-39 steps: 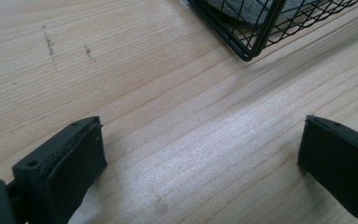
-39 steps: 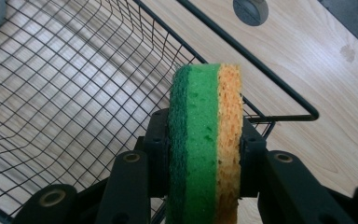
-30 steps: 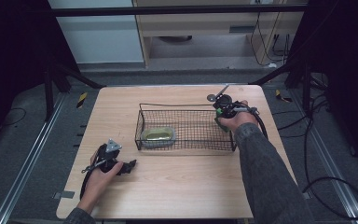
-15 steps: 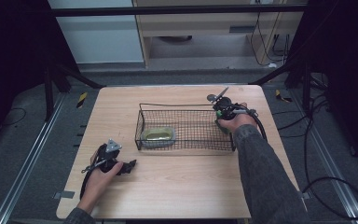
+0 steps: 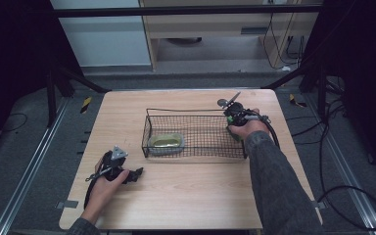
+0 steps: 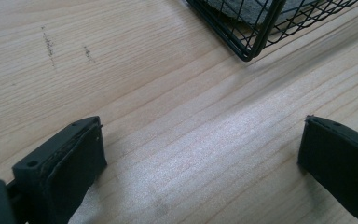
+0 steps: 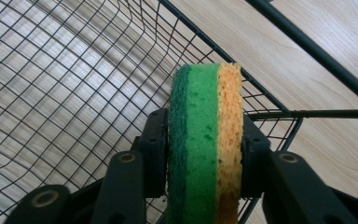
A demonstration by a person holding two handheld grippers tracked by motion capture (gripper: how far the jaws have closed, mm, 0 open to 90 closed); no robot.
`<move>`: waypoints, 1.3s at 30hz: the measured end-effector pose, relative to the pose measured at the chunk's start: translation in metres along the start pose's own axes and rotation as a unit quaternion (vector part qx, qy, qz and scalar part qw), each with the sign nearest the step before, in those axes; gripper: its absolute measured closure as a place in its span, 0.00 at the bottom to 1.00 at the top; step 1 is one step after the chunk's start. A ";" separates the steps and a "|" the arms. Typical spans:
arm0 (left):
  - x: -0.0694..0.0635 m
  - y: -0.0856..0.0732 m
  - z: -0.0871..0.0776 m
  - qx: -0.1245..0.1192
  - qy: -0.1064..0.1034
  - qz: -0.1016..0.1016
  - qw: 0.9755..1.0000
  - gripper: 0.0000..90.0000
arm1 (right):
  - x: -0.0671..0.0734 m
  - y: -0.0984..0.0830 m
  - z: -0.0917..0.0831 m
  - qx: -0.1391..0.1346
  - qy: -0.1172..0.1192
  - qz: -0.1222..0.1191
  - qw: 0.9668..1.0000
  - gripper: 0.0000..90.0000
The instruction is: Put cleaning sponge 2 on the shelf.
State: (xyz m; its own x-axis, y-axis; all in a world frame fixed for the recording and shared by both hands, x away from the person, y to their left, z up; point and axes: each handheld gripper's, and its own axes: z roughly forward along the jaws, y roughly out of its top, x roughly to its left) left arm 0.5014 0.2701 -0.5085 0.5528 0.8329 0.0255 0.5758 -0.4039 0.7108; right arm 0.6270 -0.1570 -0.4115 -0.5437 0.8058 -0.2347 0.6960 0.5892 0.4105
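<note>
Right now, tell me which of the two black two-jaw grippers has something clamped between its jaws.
The right gripper, at the black wire basket's right end: its jaws squeeze a green-and-orange sponge. The left gripper rests open over bare wooden table.

Left gripper (image 5: pixel 136 174): black body, grey three-cornered plate on top at its 12 o'clock, thin grey cable trailing off toward 7 o'clock. In the left gripper view the jaws are matte black blocks with squared edges; one small round hole sits in the top face of the 9 o'clock block.

Right gripper (image 5: pixel 234 134): black body with silver metal fittings sticking out at 11 o'clock, thick black cable looping away toward 4 o'clock. Right gripper view: black jaw arms, each with a round pivot screw, and flat black pads.

Right sleeve (image 5: pixel 279 188): long, dark grey, mottled knit. Left sleeve (image 5: pixel 76 227): the same grey cuff.
</note>
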 end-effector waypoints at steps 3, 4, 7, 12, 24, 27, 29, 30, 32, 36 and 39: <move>0.000 0.000 0.000 0.000 0.000 0.000 1.000 0.00 | 0.001 0.000 -0.002 -0.001 0.004 0.003 1.000 0.65; 0.000 0.000 0.000 0.000 0.000 0.000 1.000 0.00 | 0.001 0.000 -0.002 -0.001 0.004 0.003 1.000 0.65; 0.000 0.000 0.000 0.000 0.000 0.000 1.000 0.00 | 0.001 0.000 -0.005 -0.004 0.006 0.001 1.000 0.62; 0.000 0.000 0.000 -0.001 -0.001 0.000 1.000 0.00 | 0.003 -0.001 -0.010 -0.009 0.009 0.002 1.000 0.64; 0.000 0.000 0.000 0.000 -0.001 0.000 1.000 0.00 | 0.012 -0.005 -0.018 -0.020 0.018 -0.006 1.000 0.69; 0.000 0.000 0.000 0.000 -0.002 0.001 1.000 0.00 | 0.013 -0.006 -0.020 -0.021 0.021 -0.005 1.000 0.67; 0.000 0.000 0.000 0.000 -0.002 0.001 1.000 0.00 | 0.014 -0.007 -0.020 -0.020 0.022 -0.004 1.000 0.67; 0.000 0.000 0.000 0.000 -0.002 0.001 1.000 0.00 | 0.014 -0.007 -0.020 -0.020 0.022 -0.004 1.000 0.67; 0.000 0.000 0.000 0.000 -0.002 0.001 1.000 0.00 | 0.014 -0.008 -0.019 -0.020 0.023 -0.005 1.000 0.66; 0.000 0.000 0.000 0.000 -0.002 0.001 1.000 0.00 | 0.016 -0.010 -0.019 -0.021 0.025 -0.002 0.999 0.66; 0.000 0.000 0.000 0.000 -0.002 0.001 1.000 0.00 | 0.017 -0.011 -0.019 -0.021 0.028 -0.004 0.999 0.65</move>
State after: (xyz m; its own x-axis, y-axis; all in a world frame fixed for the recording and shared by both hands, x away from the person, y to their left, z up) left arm 0.5019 0.2702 -0.5086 0.5566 0.8305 0.0231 0.5745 -0.4049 0.7113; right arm 0.6011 -0.1512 -0.4035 -0.5745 0.7964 -0.1891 0.6725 0.5909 0.4457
